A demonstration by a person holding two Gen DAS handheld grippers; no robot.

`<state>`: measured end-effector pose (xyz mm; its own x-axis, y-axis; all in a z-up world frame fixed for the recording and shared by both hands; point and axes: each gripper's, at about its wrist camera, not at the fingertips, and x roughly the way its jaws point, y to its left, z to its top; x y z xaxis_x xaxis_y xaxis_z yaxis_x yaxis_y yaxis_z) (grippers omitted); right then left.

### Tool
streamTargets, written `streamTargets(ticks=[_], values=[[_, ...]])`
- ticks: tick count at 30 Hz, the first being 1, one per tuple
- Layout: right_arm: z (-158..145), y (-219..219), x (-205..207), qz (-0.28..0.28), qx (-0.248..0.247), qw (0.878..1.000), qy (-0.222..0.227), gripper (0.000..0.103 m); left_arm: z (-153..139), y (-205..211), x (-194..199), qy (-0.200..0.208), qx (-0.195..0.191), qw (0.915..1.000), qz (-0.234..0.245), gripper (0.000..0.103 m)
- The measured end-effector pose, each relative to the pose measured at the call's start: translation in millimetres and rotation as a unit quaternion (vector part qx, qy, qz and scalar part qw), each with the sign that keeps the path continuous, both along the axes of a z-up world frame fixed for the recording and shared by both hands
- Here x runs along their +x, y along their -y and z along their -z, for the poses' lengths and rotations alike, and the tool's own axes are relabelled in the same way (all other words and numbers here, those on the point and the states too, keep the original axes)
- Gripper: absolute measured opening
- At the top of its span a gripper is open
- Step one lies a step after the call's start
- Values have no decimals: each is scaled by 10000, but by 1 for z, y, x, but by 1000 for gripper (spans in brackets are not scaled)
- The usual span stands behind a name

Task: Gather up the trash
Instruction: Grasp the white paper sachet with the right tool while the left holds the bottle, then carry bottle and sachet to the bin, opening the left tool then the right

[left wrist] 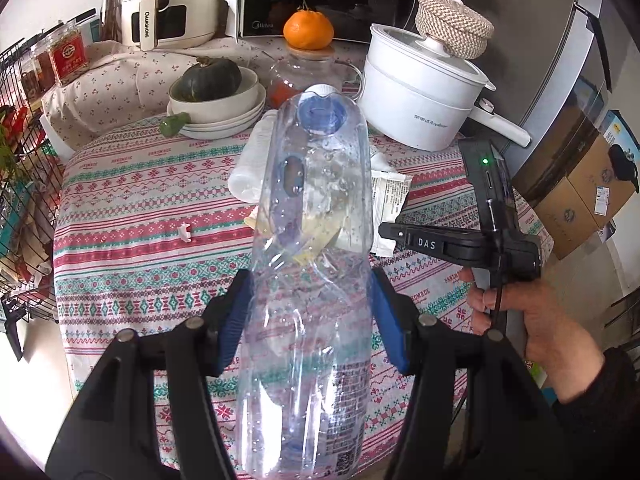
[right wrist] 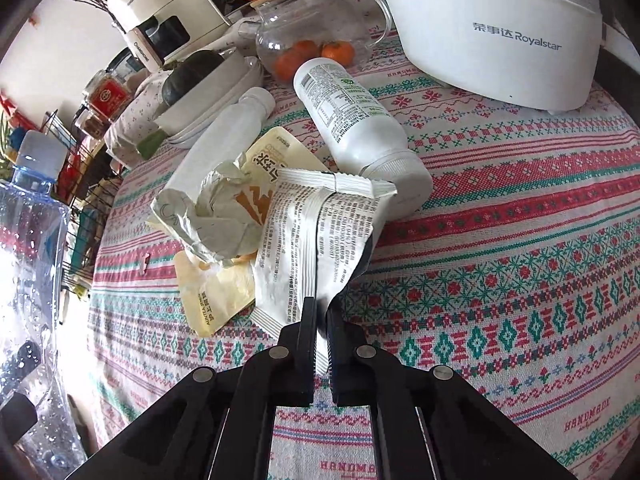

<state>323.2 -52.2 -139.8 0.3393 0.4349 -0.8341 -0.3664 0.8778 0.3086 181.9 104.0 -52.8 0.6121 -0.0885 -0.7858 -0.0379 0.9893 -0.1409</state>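
The left claw (left wrist: 312,312) grips the clear plastic bottle (left wrist: 312,240) by its body, pointing steeply down over the table (left wrist: 120,200). To the right, the right claw (right wrist: 320,320) is clenched on the near edge of the white printed wrapper (right wrist: 316,232) at mid-table. Lift it straight up, slowly, so the crumpled paper (right wrist: 208,216) and white bottle (right wrist: 360,128) beside it stay undisturbed. Its hand (left wrist: 532,320) angles downward.
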Motion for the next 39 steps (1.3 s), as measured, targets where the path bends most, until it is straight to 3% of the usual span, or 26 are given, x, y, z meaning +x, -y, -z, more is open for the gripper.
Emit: streamTargets(ticks=[8,14,25,32,39], values=[[-48,44,-49,-79,-118,9989,449,2,-5,20,-10,189,247,9993,197,60],[-80,93,-94,81,-214,9968,761,2,-12,41,-21,273,101,9982,521,60],[-82,171,-168,516,-675,9937,731,2,-13,104,-46,370,442,9900,1285,60],[-81,221,-198,986,-677,9910,599,2,-7,153,-63,257,364,9795,1965,60],[-89,264,-224,1480,-702,9846,615,2,8,208,-79,-74,333,9614,2732,60]])
